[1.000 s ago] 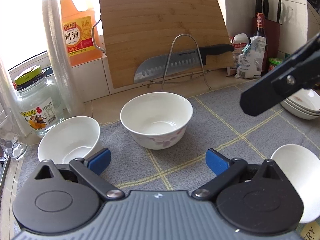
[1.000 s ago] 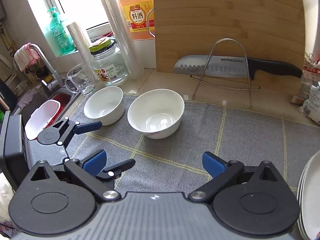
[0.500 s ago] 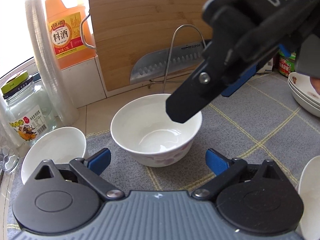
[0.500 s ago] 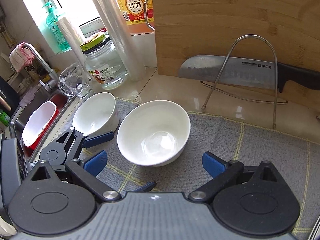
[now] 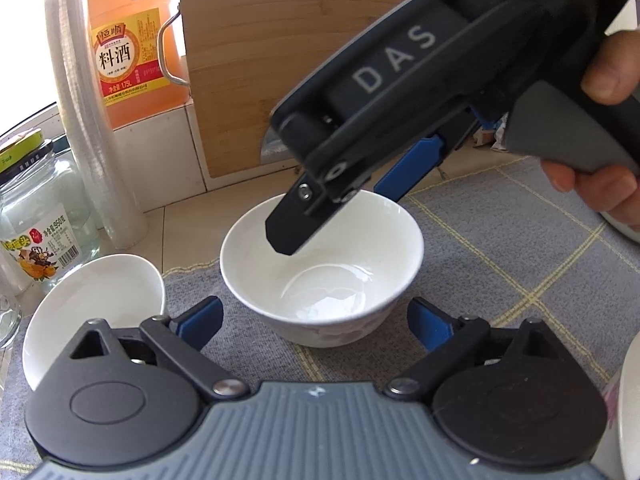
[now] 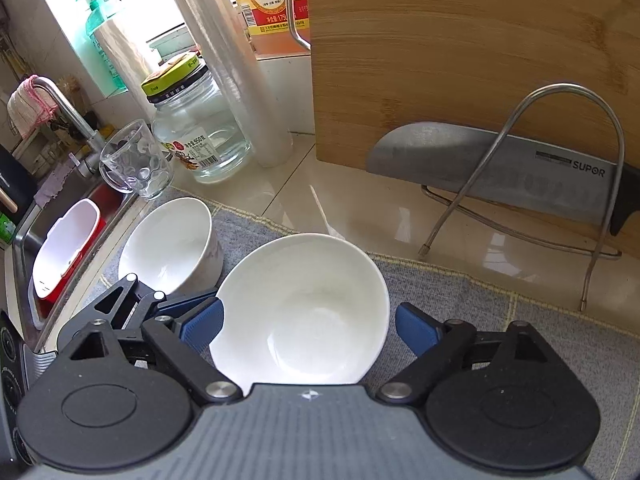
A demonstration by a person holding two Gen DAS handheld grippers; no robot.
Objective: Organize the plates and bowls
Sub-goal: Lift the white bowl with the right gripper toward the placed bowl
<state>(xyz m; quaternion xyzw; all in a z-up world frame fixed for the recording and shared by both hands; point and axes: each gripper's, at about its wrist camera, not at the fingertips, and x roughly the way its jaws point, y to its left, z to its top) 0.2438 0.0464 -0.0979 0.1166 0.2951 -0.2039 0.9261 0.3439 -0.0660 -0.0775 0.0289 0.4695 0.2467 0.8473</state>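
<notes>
My left wrist camera sits low and close behind the round white ceramic bowl [image 5: 322, 276] at frame centre, facing the pale bamboo cutting board [image 5: 256, 80] at upper centre. My right wrist camera looks down steeply — nearer still — onto that bowl [image 6: 300, 312] at lower centre. Both share the bowl, board [image 6: 460, 60] and grey checked cloth mat [image 5: 500, 248].

Two white bowls [image 6: 298, 312] [image 6: 168, 240], one glass jar [image 6: 196, 128], one glass mug [image 6: 134, 160], one knife [image 6: 500, 176], one cutting board [image 6: 460, 52], one orange bottle [image 6: 268, 0].
</notes>
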